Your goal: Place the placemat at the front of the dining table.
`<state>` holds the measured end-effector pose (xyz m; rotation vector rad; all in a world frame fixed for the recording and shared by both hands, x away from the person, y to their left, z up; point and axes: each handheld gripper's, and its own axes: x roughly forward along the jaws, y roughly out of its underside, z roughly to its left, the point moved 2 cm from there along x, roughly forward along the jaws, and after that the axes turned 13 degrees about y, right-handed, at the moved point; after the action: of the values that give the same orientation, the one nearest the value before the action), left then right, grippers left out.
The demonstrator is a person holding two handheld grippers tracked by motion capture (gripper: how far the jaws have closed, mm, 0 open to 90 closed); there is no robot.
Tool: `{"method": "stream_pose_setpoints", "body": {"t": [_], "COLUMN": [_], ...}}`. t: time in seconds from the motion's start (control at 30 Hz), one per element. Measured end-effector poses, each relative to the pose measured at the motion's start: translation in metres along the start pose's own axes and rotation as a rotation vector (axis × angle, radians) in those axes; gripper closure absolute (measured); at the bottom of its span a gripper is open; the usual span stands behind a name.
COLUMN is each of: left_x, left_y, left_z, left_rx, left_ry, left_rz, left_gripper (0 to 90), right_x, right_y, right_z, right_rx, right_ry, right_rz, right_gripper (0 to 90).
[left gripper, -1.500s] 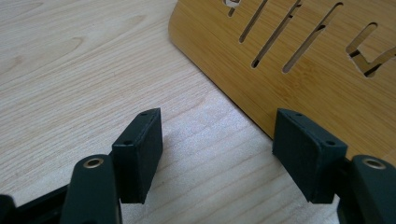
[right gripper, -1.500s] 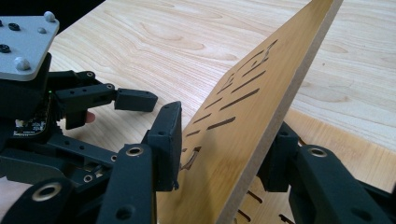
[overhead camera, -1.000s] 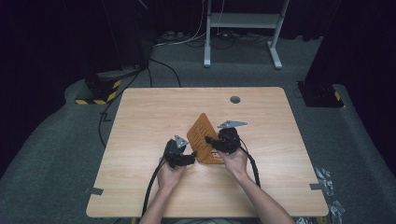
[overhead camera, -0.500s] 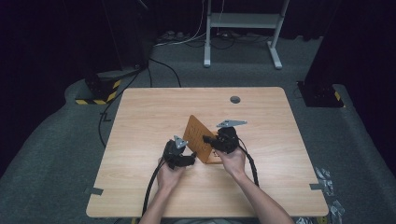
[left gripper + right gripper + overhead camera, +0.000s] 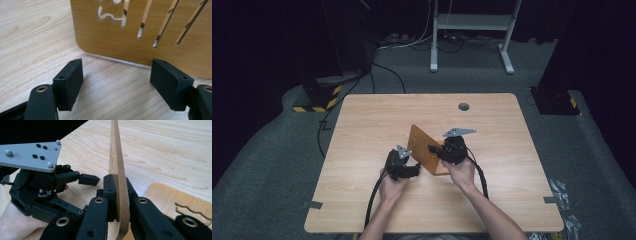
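Raised on edge near the middle of the light wood-grain table (image 5: pixel 377 115): a thin orange-brown wooden panel (image 5: pixel 424 149) with slanted slots and a wavy cut-out. Leaning a little rather than plumb, lower edge on or just over the tabletop; hard to tell which.

Clamped from both faces by the right gripper (image 5: pixel 119 195), jaws shut tight on the panel's near end, the board rising straight up between the pads.

Just beside the panel's lower edge, the left gripper (image 5: pixel 117 82): jaws just opened wider, now standing apart and aimed at the rounded bottom corner, with nothing between the pads but bare tabletop. No contact with the board yet.

Flat on the table beside the right jaws, a second wooden piece (image 5: pixel 170 195) of the same colour with its own wavy cut-out, close to the upright panel's foot.

Judged so far: lifting and standing the panel done, hold secure. Left to do, by the look of it: taking the lower edge with the free gripper and seating or joining the upright board to the flat piece. Roughly midway, no joint visible yet.
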<state>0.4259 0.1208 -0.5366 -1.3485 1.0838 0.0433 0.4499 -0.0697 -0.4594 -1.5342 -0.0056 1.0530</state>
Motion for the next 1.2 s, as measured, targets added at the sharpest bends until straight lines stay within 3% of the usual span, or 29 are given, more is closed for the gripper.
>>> {"method": "stream_pose_setpoints", "body": {"t": [0.3,0.57,0.93,1.2], "left_x": [-0.012,-0.019,-0.021,-0.020], "left_y": [-0.001,0.003,0.010,0.014], "left_z": [0.004,0.012,0.018,0.021], "left_rx": [-0.002,-0.003,-0.007,-0.013], "left_ry": [-0.009,-0.048,-0.075,-0.089], "left_rz": [-0.020,-0.032,-0.018,0.000], "left_gripper": [27.3,27.8,27.8,27.8], "right_x": [-0.009,-0.021,-0.039,-0.050], "right_y": [-0.002,-0.003,-0.005,-0.004], "right_z": [-0.005,-0.008,-0.019,-0.030], "right_rx": [-0.018,-0.028,-0.061,-0.054], "right_ry": [0.021,0.034,0.086,0.125], "right_rz": [-0.026,-0.051,-0.075,-0.082], "right_gripper": [86.5,86.5,86.5,86.5]}}
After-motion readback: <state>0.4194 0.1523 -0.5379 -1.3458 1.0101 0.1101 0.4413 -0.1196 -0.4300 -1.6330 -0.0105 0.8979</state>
